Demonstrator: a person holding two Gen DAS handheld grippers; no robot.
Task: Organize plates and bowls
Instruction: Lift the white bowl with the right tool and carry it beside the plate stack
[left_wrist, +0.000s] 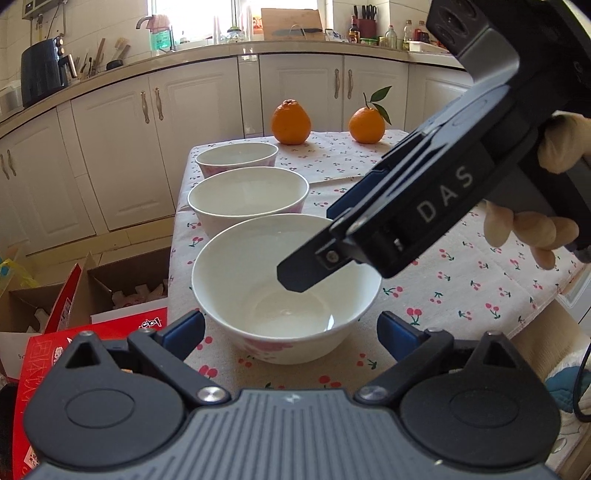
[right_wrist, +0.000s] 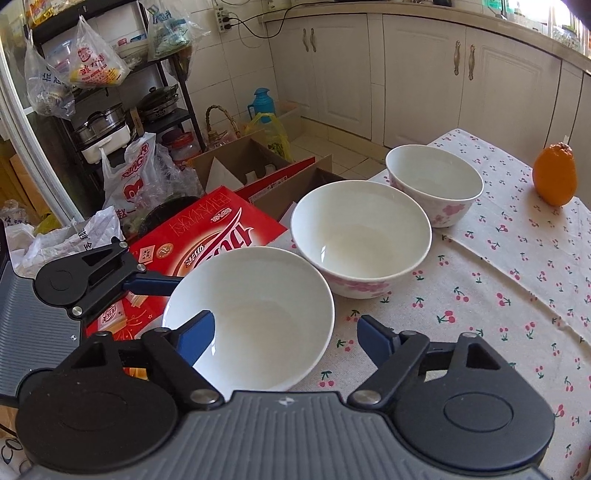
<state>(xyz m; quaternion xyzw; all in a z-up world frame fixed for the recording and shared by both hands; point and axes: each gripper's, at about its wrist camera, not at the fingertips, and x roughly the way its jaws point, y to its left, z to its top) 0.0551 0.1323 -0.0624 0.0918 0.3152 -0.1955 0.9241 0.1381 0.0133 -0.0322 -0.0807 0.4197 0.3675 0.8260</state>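
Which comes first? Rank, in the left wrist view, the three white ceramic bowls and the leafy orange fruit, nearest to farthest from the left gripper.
1. Nearest white bowl, between the left gripper's fingers.
2. Middle white bowl, behind it.
3. Far, smaller white bowl, near the table's back-left edge.
4. Leafy orange fruit, far right.

3 white bowls (right_wrist: 251, 317) (right_wrist: 362, 236) (right_wrist: 434, 182), pink floral, upright, empty, in row

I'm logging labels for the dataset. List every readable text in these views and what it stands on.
"DAS": white letters on the right gripper body, left wrist view.
"SUGAR", partly creased: red print on the white plastic bag.
Red carton: large white Chinese script, upside down, not readable.
Hanging bag: red Chinese print, too blurred.
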